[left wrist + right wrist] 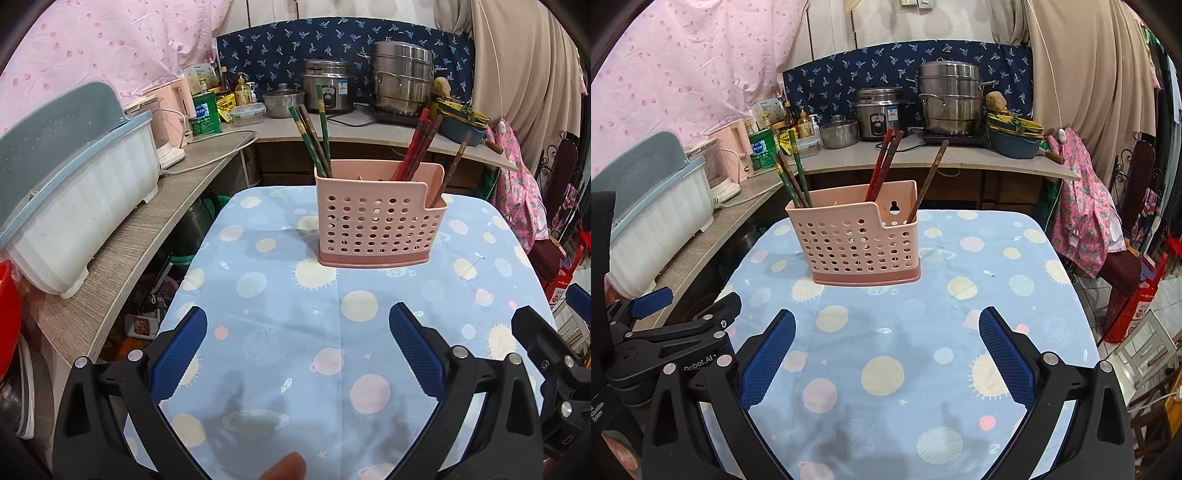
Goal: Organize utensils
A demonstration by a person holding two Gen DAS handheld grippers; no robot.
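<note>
On the desk (480, 280) far half sat the pink utensil holder (380, 218), chopsticks (314, 142) inside. Left hand-held gripper (297, 354) and right hand-held gripper (886, 354) hung released, empty, over clear cloth near the front edge.

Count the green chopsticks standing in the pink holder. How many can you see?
2, possibly more hidden. Both green chopsticks stand at the left end of the pink holder, beside a brown one; lower parts are hidden inside.
</note>
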